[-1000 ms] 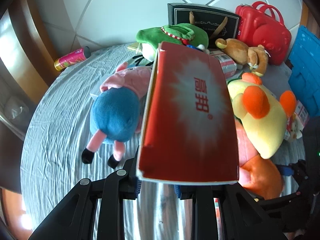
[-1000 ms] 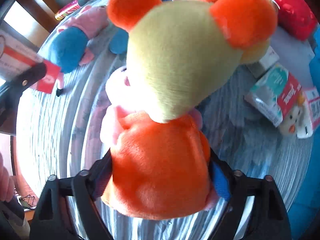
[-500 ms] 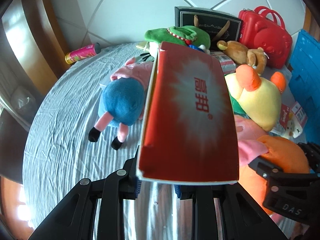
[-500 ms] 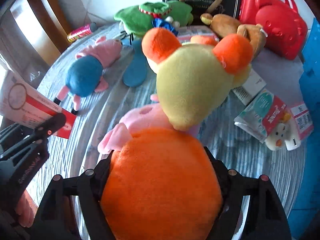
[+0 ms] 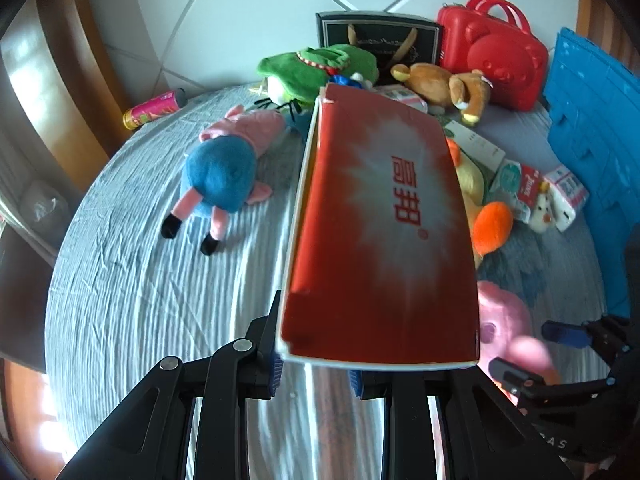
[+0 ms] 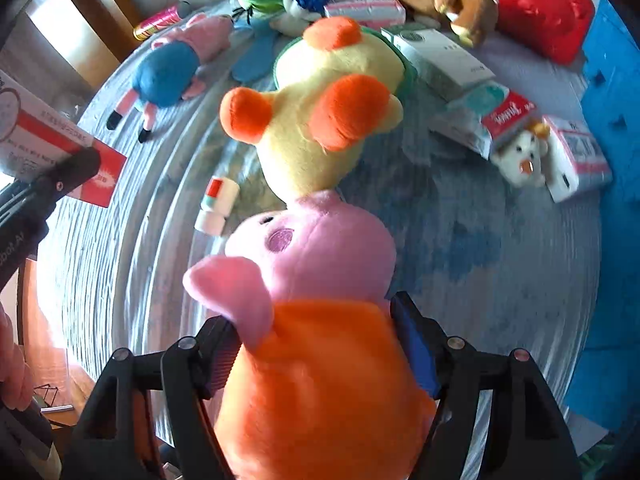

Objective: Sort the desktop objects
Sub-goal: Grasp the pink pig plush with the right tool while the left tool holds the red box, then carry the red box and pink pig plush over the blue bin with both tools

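My left gripper [image 5: 316,372] is shut on a flat red box [image 5: 380,236] with white-edged sides, held above the grey tablecloth [image 5: 132,280]. The same red box [image 6: 52,148] shows at the left of the right wrist view. My right gripper [image 6: 320,344] is shut on a pink pig plush in an orange dress [image 6: 316,340], lifted off the table; that plush [image 5: 504,320] appears blurred at lower right of the left wrist view. A yellow plush with orange ears [image 6: 324,120] lies just beyond it. A pig plush in blue [image 5: 224,172] lies left of the box.
At the back lie a green plush [image 5: 316,68], a brown bear [image 5: 440,80], a black gift bag [image 5: 380,40] and a red case [image 5: 496,64]. A blue crate [image 5: 600,148] stands at right beside tissue packs [image 6: 480,116]. A pink can [image 5: 152,110] lies far left, a small roll [image 6: 218,204] near centre.
The right gripper has pulled the orange-dressed pig back and away from the yellow plush, which now lies on the table. The left gripper with the red box has risen slightly.
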`<move>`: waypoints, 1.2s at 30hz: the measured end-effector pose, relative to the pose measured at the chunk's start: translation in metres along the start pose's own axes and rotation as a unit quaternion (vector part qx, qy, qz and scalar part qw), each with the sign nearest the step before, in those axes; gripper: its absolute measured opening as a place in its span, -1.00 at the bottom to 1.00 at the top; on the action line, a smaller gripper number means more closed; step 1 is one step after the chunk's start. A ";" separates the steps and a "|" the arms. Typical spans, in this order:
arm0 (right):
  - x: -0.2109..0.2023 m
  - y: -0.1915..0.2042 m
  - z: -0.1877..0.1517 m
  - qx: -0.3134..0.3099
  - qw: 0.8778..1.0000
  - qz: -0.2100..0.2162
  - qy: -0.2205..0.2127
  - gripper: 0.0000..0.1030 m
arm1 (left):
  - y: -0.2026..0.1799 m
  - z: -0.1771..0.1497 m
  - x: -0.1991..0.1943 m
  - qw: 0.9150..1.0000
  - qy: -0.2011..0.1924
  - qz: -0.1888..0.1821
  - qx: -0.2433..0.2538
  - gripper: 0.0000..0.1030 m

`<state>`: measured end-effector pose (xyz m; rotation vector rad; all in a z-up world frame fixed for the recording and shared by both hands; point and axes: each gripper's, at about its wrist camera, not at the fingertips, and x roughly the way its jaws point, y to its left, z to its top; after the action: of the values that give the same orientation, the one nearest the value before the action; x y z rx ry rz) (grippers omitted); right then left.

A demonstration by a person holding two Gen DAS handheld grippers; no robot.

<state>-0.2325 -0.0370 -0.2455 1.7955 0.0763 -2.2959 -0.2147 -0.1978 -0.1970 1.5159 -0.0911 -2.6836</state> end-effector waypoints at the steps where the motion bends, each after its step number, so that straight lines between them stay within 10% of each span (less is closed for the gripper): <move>1: 0.000 -0.001 -0.003 0.007 1.000 -0.010 0.005 0.38 | -0.001 -0.004 0.003 1.000 0.006 -0.003 0.000 -0.52; 13: 0.045 0.024 0.003 -0.032 0.998 -0.022 0.046 0.72 | -0.013 -0.028 0.029 0.999 0.044 -0.005 0.010 -0.52; 23: -0.039 0.013 0.001 0.010 0.995 -0.011 -0.094 0.47 | -0.009 -0.010 -0.015 1.000 -0.010 -0.015 0.018 -0.52; 36: -0.189 0.022 -0.013 0.038 0.957 -0.060 -0.283 0.47 | -0.012 0.017 -0.116 0.989 -0.129 -0.057 0.050 -0.52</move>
<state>-0.1726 -0.0282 -0.0645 1.1201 -0.0012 -2.8381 -0.1701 -0.1760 -0.0900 1.2205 -0.1573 -2.9963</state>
